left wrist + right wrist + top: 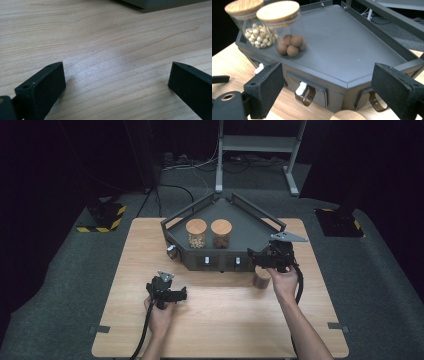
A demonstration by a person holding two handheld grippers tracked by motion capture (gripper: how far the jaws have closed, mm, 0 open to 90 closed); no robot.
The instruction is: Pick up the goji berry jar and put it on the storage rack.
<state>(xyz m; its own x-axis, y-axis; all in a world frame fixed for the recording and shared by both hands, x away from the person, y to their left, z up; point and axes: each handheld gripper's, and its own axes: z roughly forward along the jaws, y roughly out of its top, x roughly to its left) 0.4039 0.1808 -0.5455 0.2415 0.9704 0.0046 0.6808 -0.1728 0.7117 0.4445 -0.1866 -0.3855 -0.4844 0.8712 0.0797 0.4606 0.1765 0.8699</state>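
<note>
Table (220,320) of pale wood fills my working area, and the dark grey tray (250,227) sits at its far middle. On the tray I see two glass jars with wooden lids, touching side by side: the jar of pale nuts (196,233) to the left and the jar of brown balls (221,233) to the right. A third wooden-lidded jar (261,277) stands on the table just in front of the tray's right front corner. My right gripper (255,257) hovers just above and behind that jar, facing the tray front; its jaws stand apart with nothing between them. My left gripper (181,293) rests low over bare wood, well apart from the tray, jaws spread wide and empty.
</note>
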